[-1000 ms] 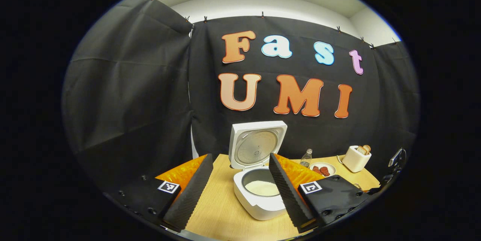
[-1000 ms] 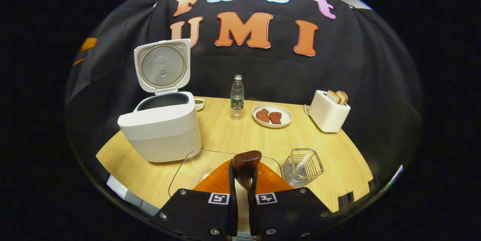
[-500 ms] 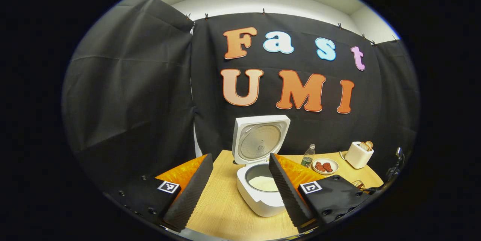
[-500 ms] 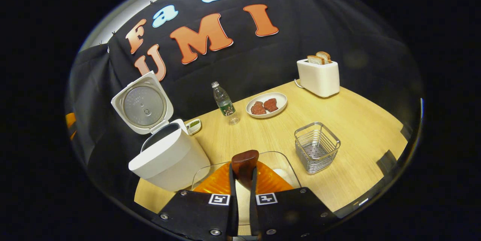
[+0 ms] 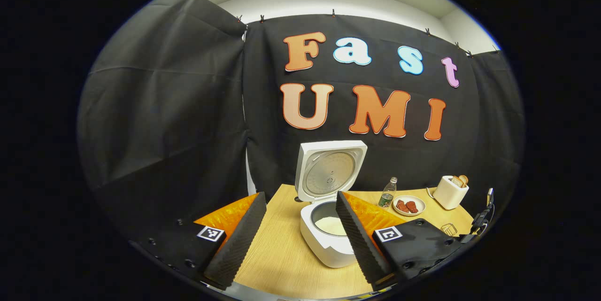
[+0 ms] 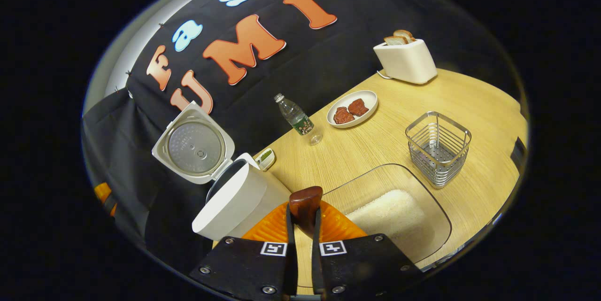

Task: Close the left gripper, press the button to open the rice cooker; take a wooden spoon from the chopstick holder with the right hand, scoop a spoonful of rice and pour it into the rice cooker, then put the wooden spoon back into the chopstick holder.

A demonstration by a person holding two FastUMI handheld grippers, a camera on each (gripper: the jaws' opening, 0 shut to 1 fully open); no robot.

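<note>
The rice cooker (image 5: 328,226) lid is up, with rice inside. The right hand-held gripper (image 6: 304,226) holds the wooden spoon (image 6: 305,202) tight. The left hand-held gripper (image 5: 300,240) is wide open. The chopstick holder (image 6: 437,147) at 2 o'clock waits for the spoon.

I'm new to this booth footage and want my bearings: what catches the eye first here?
The white rice cooker stands on the wooden table with its lid up and white rice in the pot. In the right gripper view, the right gripper is shut on the wooden spoon, near a clear tray of rice and an empty wire chopstick holder.
</note>
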